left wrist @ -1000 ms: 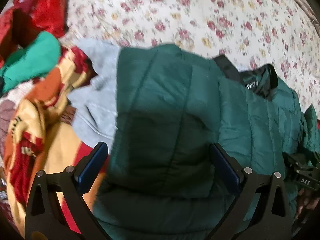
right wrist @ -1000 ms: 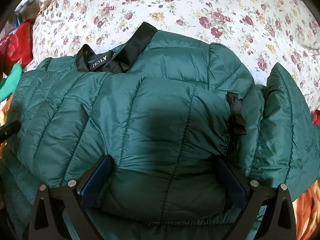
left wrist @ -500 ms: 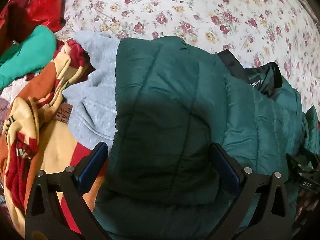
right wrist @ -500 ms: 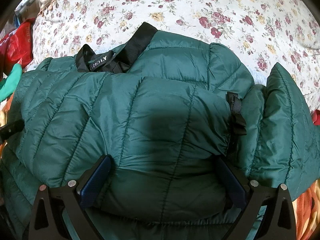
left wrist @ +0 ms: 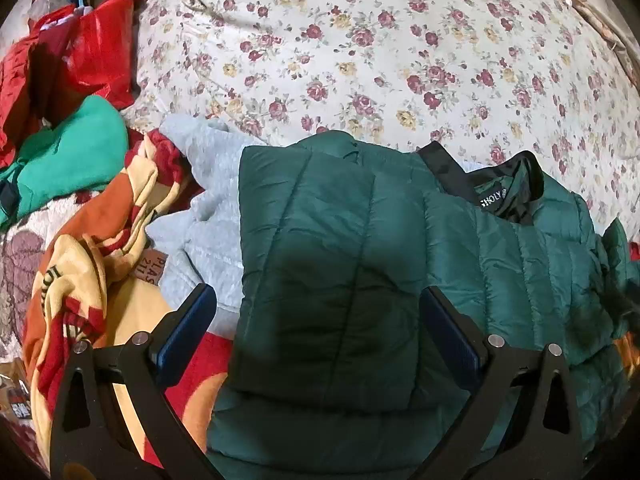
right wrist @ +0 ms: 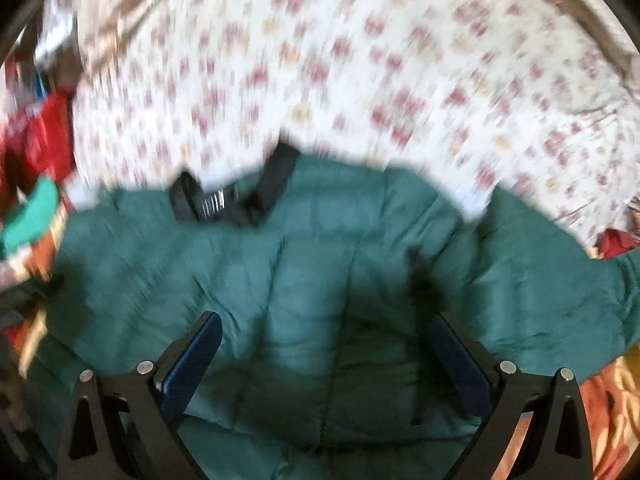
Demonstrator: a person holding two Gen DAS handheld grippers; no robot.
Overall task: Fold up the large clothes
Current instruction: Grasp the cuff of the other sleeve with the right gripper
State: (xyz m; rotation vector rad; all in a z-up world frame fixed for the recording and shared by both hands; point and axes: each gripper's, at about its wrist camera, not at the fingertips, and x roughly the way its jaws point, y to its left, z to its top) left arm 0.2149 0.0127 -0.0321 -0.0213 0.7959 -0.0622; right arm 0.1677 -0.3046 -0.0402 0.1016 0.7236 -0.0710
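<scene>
Nearest the left wrist camera, the left gripper (left wrist: pixel 318 328) has its blue-padded fingers (left wrist: pixel 186 334) spread wide, hanging over a folded panel of the dark green quilted jacket (left wrist: pixel 340 264) with nothing pinched between them. The right gripper (right wrist: pixel 328 354) is likewise spread apart above the same jacket (right wrist: pixel 320 288), though its view is smeared with motion blur and fine detail is lost.

The jacket lies on the floral bedspread (left wrist: pixel 360 52) with its black collar (left wrist: pixel 496 192) toward the far side, a white-lettered label showing inside it — the quilted body is doubled over itself, one sleeve or side panel laid across the front. In the right wrist view more green fabric spreads out to the right.

Just beside the jacket's left edge, and partly under it, sits a light grey sweatshirt (left wrist: pixel 204 208). Left of that is a crumpled yellow, orange and red garment (left wrist: pixel 80 280), then a bright green one (left wrist: pixel 68 160), and farther back a red item (left wrist: pixel 100 48). Beyond everything the bedspread runs to its far edge.
</scene>
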